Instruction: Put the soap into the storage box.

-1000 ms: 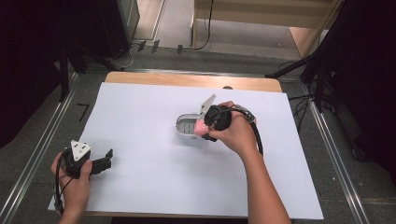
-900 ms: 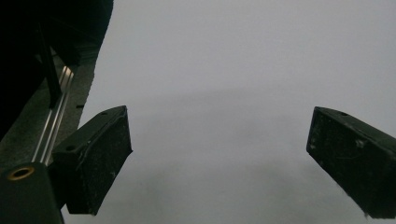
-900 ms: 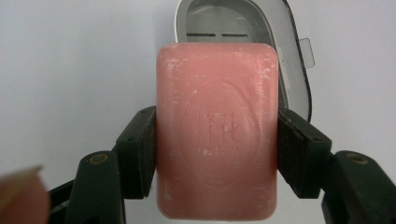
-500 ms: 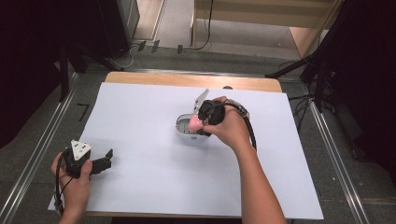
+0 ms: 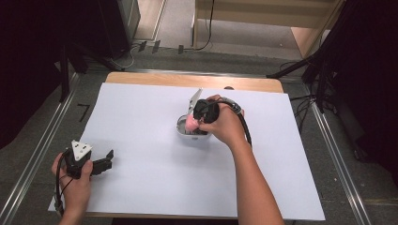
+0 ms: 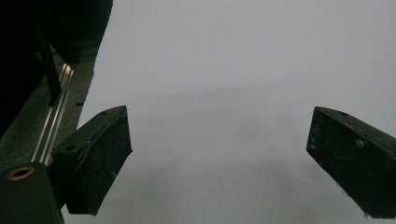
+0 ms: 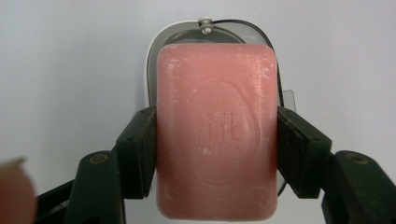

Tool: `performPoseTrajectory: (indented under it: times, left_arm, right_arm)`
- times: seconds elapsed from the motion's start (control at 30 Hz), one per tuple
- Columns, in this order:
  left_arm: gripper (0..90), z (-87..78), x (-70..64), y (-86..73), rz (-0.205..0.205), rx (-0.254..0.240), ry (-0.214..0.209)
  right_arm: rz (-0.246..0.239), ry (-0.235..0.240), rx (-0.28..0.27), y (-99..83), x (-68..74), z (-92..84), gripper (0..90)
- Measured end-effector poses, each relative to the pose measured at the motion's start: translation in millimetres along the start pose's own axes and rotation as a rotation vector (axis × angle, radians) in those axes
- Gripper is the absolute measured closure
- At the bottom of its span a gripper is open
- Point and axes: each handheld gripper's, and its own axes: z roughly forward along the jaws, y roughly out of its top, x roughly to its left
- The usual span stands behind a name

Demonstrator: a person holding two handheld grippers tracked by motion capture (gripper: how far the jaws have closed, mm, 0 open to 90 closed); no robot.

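We had the pink soap bar (image 7: 215, 133) clamped by its long sides in the right gripper (image 7: 215, 144), and it hung directly above the soap dish (image 7: 154, 60), whose pale rim and grey inner tray peeked out around the bar's far end. In the high view the soap dish (image 5: 185, 132) sat near the middle of the white sheet (image 5: 141, 178), and the right gripper (image 5: 195, 123) pointed down into it. We judged the step to be setting the soap into the dish; the next move called for lowering the bar squarely inside the rim before letting the jaws part, since a skewed bar could catch on the edge.

The left gripper (image 5: 107, 159) rested well to the left of the dish, near the sheet's front corner, its jaws wide apart over bare paper and holding nothing.

The white sheet covered a wooden table (image 5: 187, 80). Beyond the dish's far side lay grey floor, cables and dark stands.
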Motion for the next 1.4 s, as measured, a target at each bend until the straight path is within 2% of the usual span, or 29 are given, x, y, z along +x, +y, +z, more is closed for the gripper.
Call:
performPoseTrajectory:
  times: [0.33, 0.7, 0.83, 0.93, 1.13, 1.33, 1.37, 1.4]
  left_arm:
    - [7.1, 0.1, 0.1, 0.0, 0.001, 0.001, 0.0]
    - [7.1, 0.2, 0.2, 0.2, 0.0, 0.005, 0.0]
    - [7.1, 0.2, 0.6, 0.3, 0.0, 0.008, -0.004]
    - [7.1, 0.0, 0.3, 0.3, 0.002, 0.005, -0.002]
    - [7.1, 0.1, 0.1, 0.1, 0.003, 0.004, 0.0]
    - [7.1, 0.1, 0.0, 0.1, 0.004, 0.006, -0.001]
    - [7.1, 0.2, -0.1, 0.1, 0.003, 0.005, -0.001]
    - [7.1, 0.1, -0.1, 0.1, 0.005, 0.007, 0.0]
  right_arm:
    - [-0.006, 0.016, 0.015, 6.5, -4.5, 7.7, 39.0]
    - [-0.023, 0.034, 0.031, 3.9, -7.6, 14.7, 39.0]
    - [-0.008, 0.037, 0.042, 1.5, -8.4, 13.8, 38.4]
    - [0.02, 0.042, -0.008, 0.6, -9.3, 8.1, 36.7]
    - [0.058, 0.004, -0.03, -2.7, -5.9, -4.6, 32.6]
    - [0.118, -0.018, -0.098, -12.8, 0.9, -15.9, 24.8]
    - [0.124, -0.029, -0.107, -15.2, 2.0, -17.8, 23.9]
    - [0.141, -0.061, -0.119, -18.8, 4.4, -19.7, 21.7]
